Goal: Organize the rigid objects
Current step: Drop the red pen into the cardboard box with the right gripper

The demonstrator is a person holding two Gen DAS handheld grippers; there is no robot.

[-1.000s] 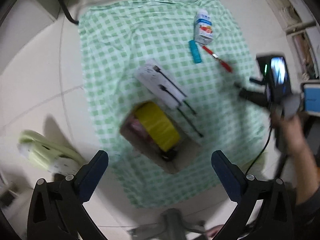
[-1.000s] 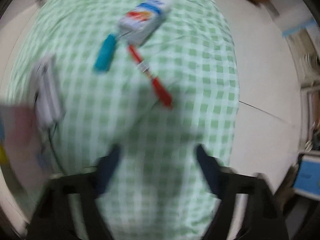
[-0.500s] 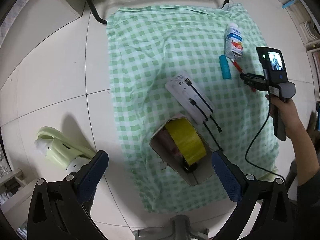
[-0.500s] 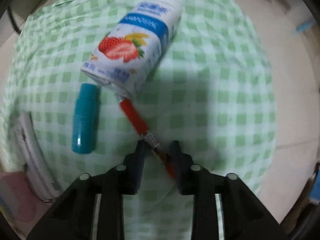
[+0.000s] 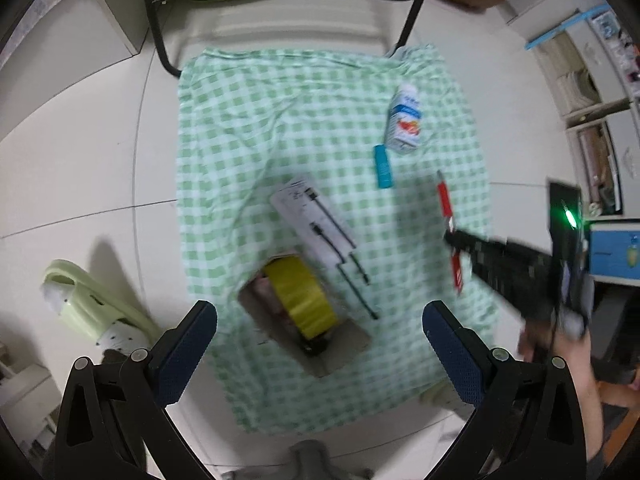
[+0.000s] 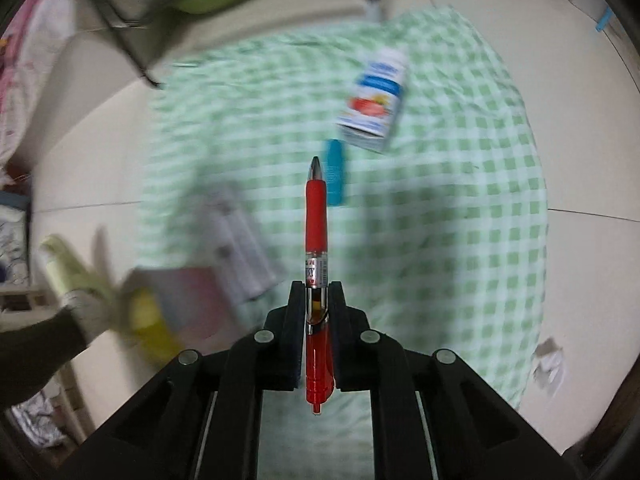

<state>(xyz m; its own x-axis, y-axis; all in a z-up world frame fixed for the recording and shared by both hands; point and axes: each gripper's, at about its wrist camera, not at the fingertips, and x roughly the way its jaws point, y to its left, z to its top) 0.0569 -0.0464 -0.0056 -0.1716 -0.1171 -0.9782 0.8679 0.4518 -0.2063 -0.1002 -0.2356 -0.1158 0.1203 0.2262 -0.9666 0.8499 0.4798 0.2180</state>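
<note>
My right gripper (image 6: pixel 318 292) holds a red pen (image 6: pixel 317 216) upright between its pads; the jaws are still closing on it, and the pen hangs above the green checked cloth (image 6: pixel 460 200). In the left wrist view that gripper (image 5: pixel 452 238) carries the pen (image 5: pixel 445 200) over the cloth's right side. On the cloth lie a milk carton (image 5: pixel 405 120), a teal tube (image 5: pixel 383 166) and a white cable packet (image 5: pixel 312 216). A yellow tape roll (image 5: pixel 302 296) sits in a cardboard box (image 5: pixel 344 356). My left gripper (image 5: pixel 318 320) hangs open and empty above the box.
A pale green slipper (image 5: pixel 92 308) lies on the tiled floor left of the cloth. Black chair legs (image 5: pixel 160 40) stand at the cloth's far edge. Shelves and a blue box (image 5: pixel 612 252) line the right side. A crumpled white scrap (image 6: pixel 550 364) lies off the cloth's right edge.
The right gripper came down over the red pen, shut on it and lifted it off the cloth. The left gripper rose a little and stayed open.
</note>
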